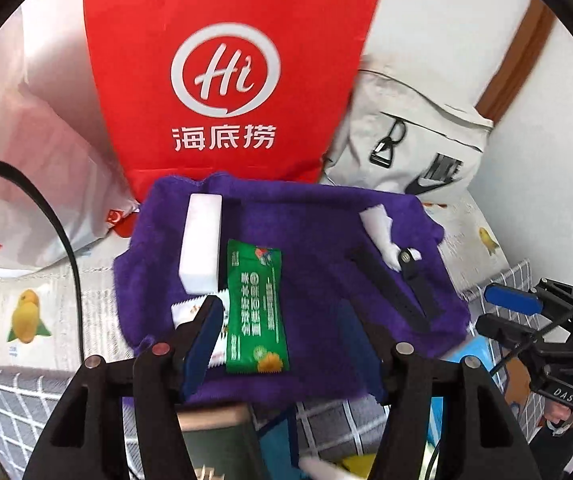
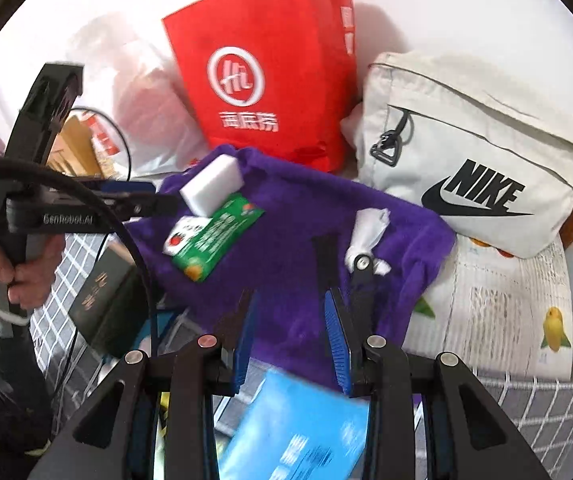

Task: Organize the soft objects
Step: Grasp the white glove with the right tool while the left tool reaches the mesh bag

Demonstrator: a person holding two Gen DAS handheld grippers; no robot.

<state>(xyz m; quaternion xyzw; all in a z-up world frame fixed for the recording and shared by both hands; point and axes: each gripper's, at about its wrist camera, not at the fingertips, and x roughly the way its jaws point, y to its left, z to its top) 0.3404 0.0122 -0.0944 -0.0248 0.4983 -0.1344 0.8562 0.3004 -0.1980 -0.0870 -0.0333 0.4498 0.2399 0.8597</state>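
Note:
A purple towel (image 1: 306,248) (image 2: 286,248) lies spread out with small items on it. On it rest a white sponge block (image 1: 202,244) (image 2: 212,188), a green snack packet (image 1: 256,308) (image 2: 214,236), a small white packet (image 1: 190,312), a crumpled white tissue (image 1: 378,232) (image 2: 368,224) and a black strap (image 1: 426,300) (image 2: 322,256). My left gripper (image 1: 286,320) (image 2: 158,196) hangs open above the green packet, its pads touching nothing. My right gripper (image 2: 290,320) (image 1: 498,314) is open over the towel's near edge, with nothing between its pads.
A red paper bag (image 1: 222,80) (image 2: 266,80) stands behind the towel, a white plastic bag (image 1: 34,160) to its left, a pale Nike bag (image 2: 474,160) to its right. A dark box (image 2: 102,300) and a blue packet (image 2: 298,432) lie nearer. A hand (image 2: 6,264) holds the left gripper.

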